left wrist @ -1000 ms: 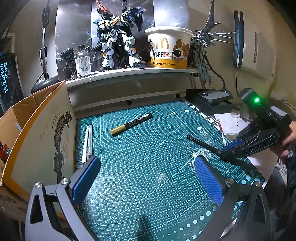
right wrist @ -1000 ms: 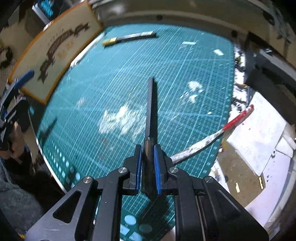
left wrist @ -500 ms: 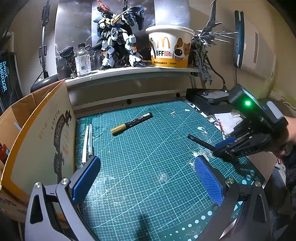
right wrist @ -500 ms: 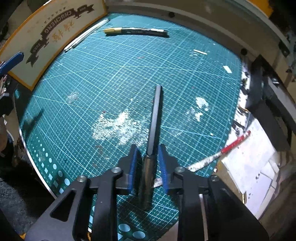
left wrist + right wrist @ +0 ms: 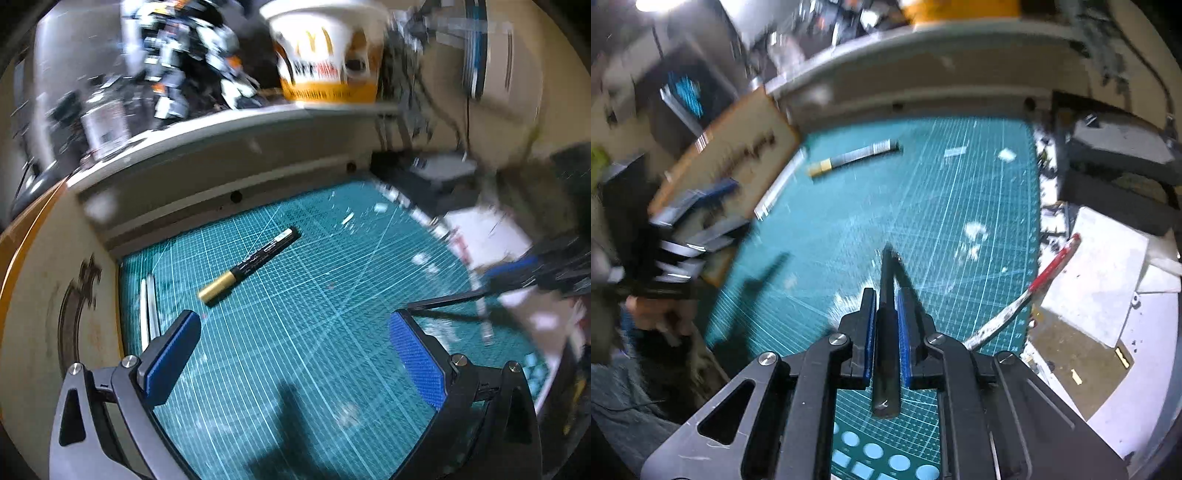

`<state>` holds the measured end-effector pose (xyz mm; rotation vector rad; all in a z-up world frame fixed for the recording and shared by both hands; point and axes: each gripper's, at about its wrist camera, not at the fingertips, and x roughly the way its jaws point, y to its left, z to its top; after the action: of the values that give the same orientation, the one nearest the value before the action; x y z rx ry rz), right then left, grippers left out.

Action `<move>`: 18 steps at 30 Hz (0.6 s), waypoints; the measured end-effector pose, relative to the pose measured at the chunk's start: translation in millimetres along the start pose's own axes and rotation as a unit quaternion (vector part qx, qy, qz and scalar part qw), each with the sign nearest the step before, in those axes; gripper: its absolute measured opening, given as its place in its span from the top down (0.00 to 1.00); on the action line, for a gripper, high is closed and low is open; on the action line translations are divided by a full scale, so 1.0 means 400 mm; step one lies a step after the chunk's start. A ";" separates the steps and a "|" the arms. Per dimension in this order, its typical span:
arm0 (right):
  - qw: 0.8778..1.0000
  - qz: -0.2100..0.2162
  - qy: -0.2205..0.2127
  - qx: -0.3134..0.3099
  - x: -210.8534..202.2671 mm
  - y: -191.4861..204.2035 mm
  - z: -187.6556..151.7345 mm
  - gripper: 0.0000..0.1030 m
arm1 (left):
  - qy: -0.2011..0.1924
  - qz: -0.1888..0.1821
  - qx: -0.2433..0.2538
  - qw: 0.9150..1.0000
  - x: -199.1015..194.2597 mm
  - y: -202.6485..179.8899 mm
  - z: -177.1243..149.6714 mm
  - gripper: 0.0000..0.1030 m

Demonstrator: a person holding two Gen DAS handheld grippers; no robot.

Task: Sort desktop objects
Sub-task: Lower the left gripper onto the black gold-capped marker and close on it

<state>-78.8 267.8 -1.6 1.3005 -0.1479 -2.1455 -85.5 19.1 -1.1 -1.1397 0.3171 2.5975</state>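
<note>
My right gripper point(image 5: 886, 295) is shut on a slim black stick-like tool point(image 5: 886, 280), held above the green cutting mat point(image 5: 923, 192); in the left wrist view that tool point(image 5: 443, 303) juts in from the right. My left gripper point(image 5: 295, 332) is open over the mat point(image 5: 314, 332), with nothing between its blue pads. Just beyond its left finger lies a black marker with a gold cap point(image 5: 247, 267), also seen in the right wrist view as the marker point(image 5: 855, 158). Two thin white pens point(image 5: 149, 314) lie along the mat's left edge.
A cardboard box point(image 5: 48, 295) stands against the mat's left side. A raised shelf point(image 5: 221, 129) at the back carries a paper bucket point(image 5: 328, 55), a robot model and a bottle. A red-handled brush point(image 5: 1027, 295) lies at the mat's right edge, beside white paper point(image 5: 1100, 266) and dark boxes.
The right gripper has lifted the black tool off the mat. My left gripper has swung in toward the gold-capped marker, which now lies closer to its fingers. Both views blur.
</note>
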 end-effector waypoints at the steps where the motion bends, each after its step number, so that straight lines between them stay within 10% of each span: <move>1: 1.000 -0.002 -0.006 0.003 0.007 0.006 0.004 0.89 | 0.018 0.010 0.012 1.000 0.028 -0.003 0.014 0.01; 11: 0.998 -0.014 0.054 -0.023 0.049 0.002 -0.045 0.89 | 0.092 -0.021 -0.021 0.995 0.206 0.056 0.069 0.03; 18: 0.997 0.005 0.071 -0.025 0.075 -0.004 -0.079 0.89 | 0.086 0.035 -0.001 0.996 0.260 0.067 0.089 0.09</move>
<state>-63.1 259.3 -41.2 1.4140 -0.0416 -2.0264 -186.2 23.0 -52.2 -1.3807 0.3991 2.5639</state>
